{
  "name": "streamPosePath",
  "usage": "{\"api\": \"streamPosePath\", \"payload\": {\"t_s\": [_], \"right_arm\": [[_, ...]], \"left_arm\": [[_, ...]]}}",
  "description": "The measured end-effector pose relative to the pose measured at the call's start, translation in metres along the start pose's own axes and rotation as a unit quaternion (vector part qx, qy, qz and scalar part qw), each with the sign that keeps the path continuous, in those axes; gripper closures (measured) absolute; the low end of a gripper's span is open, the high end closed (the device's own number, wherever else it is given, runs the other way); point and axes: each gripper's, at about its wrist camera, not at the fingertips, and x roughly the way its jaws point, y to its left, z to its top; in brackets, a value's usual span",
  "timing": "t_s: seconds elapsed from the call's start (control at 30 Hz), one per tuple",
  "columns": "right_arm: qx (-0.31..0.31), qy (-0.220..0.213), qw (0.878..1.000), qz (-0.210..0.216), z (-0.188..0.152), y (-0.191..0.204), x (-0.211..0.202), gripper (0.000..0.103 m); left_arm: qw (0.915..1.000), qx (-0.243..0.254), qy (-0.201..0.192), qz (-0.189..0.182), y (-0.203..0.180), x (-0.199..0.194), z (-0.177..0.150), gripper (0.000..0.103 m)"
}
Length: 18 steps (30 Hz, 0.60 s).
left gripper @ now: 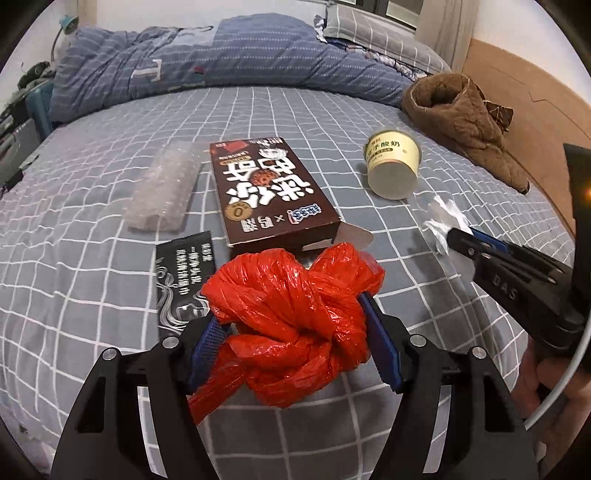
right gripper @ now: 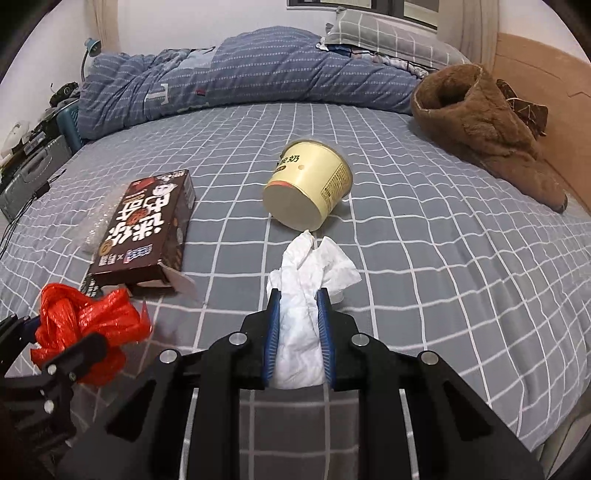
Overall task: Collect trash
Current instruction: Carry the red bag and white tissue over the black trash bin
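Observation:
My left gripper (left gripper: pixel 291 314) is shut on a knotted red plastic bag (left gripper: pixel 291 310), held above the grey checked bed sheet (left gripper: pixel 92 258); the same red plastic bag (right gripper: pixel 81 328) shows at the lower left of the right wrist view. My right gripper (right gripper: pixel 297 299) is shut on a crumpled white tissue (right gripper: pixel 310 280), also lifted off the sheet, and the tissue (left gripper: pixel 443 221) shows at the right of the left wrist view. On the bed lie a brown snack box (left gripper: pixel 269 192), a yellow yoghurt cup (left gripper: pixel 393 166) on its side, a black sachet (left gripper: pixel 181 284) and a clear plastic wrapper (left gripper: pixel 162 188).
A rolled blue quilt (left gripper: pixel 221 59) and grey pillow (left gripper: pixel 380 33) lie across the far side of the bed. A brown fleece garment (left gripper: pixel 465 118) sits at the far right by the wooden board (left gripper: pixel 524 96). A suitcase (right gripper: pixel 33 170) and clutter stand left of the bed.

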Motion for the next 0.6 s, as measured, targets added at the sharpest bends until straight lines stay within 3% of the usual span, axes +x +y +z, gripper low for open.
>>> {"api": "streamPosePath", "payload": {"t_s": [0.6], "right_arm": [[-0.009,-0.026,1.000,-0.008,-0.030,0.038,-0.043,0.084]], "left_arm": [[0.9995,-0.014,-0.019,0.021,0.048,-0.047,-0.026,0.035]]}}
